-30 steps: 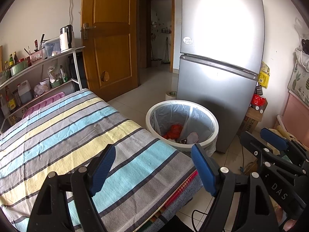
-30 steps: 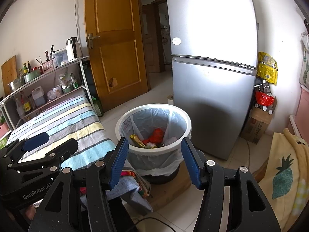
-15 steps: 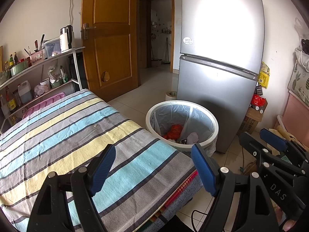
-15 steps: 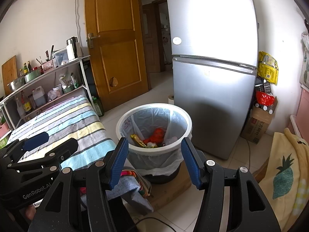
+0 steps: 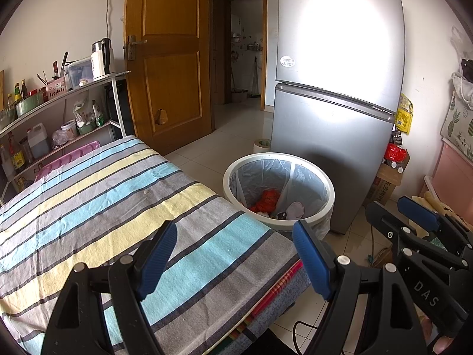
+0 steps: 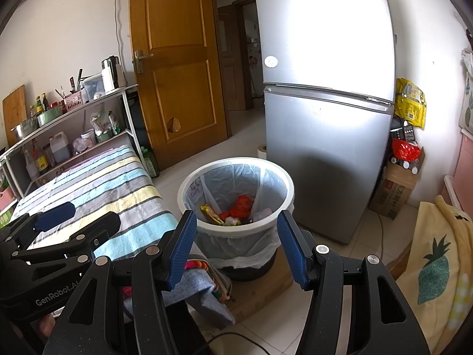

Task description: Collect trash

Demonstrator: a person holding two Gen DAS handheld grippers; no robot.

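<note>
Beside the silver refrigerator (image 6: 325,136) stood the white trash bin (image 6: 236,164), lined with a translucent bag; its far rim nearly touched the fridge's lower door. Inside the bin lay trash: a red wrapper (image 6: 241,205), a yellow-gold packet (image 6: 210,213) toward the bin's left wall, and some pale scraps beside them. From the left wrist view the same bin (image 5: 279,159) sat just past the corner of the striped cloth (image 5: 118,207), with the red wrapper (image 5: 266,199) and a pale round lid-like piece (image 5: 295,208) visible at its bottom.

The left gripper (image 5: 236,261) hovered over the striped cloth, on the side of the bin away from the fridge, its blue-padded jaws spread wide and holding nothing. The right gripper (image 6: 236,247) hung in front of the bin, nearer the camera than the rim, its jaws likewise wide apart and empty, framing the bin between them.

Left of the bin, a wooden door (image 6: 174,68) stood beside a metal shelf rack (image 6: 74,112) crowded with bottles and containers. Right of the fridge, a cardboard box (image 6: 394,189) rested on the floor against the wall.
</note>
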